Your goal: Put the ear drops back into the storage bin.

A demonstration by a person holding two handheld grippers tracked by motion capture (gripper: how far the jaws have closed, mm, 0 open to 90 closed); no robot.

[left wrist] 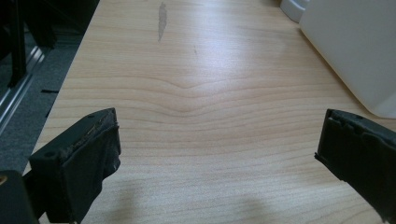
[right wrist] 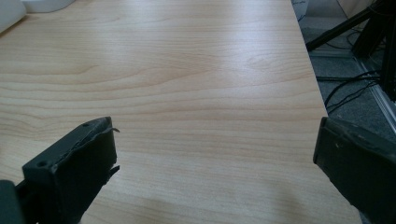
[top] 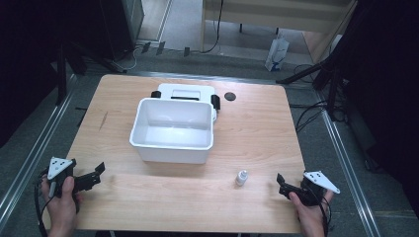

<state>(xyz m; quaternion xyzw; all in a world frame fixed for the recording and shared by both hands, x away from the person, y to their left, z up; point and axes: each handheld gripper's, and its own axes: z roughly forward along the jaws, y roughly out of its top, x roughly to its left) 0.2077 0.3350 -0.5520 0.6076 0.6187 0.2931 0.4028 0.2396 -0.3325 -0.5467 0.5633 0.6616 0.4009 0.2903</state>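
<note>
Your left gripper (top: 97,174) and right gripper (top: 282,183) both rest released, jaws spread wide over bare table (top: 257,133). The small white bottle (top: 241,177) stands upright just left of your right gripper, near the white bin (top: 173,131)

No readable text, labels, brands or numbers anywhere. White tub (top: 172,129) at the middle of the table (top: 257,128): blank. Small white bottle (top: 241,177) near the front edge: any label too small to read. White bag (top: 276,52) on the floor past the far edge: print too blurred.
</note>
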